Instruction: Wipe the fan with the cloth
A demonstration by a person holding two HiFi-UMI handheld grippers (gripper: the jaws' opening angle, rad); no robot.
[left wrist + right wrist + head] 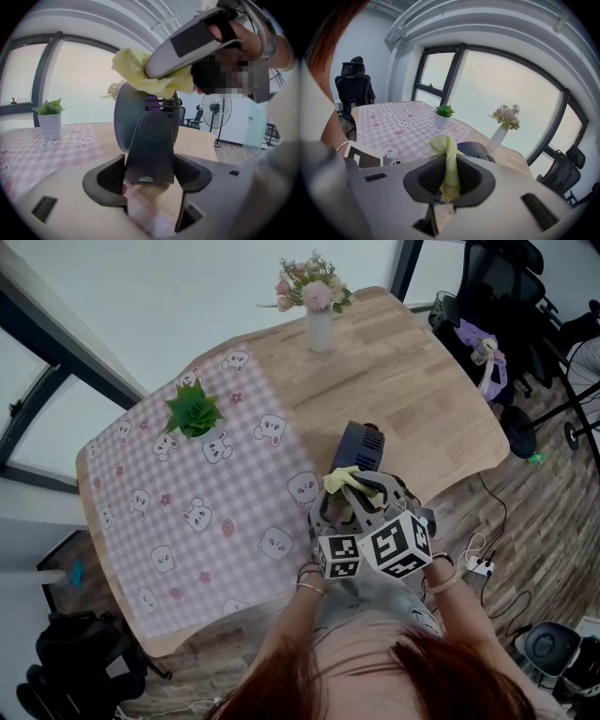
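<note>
Gripping upright fan (149, 126), left gripper (150, 180); right gripper (449, 182) pinching cloth (446, 149)

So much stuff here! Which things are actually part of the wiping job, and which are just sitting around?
In the job: small fan, held at its stand by the left gripper; yellow cloth, clamped in the right gripper.
Lying about: potted plant, vase of flowers, checked tablecloth, office chair.

1 desk fan (361, 444), 1 cloth (345, 480), 1 vase (320, 331)

Soft cloth (447, 164), matt plastic fan (151, 140)
</note>
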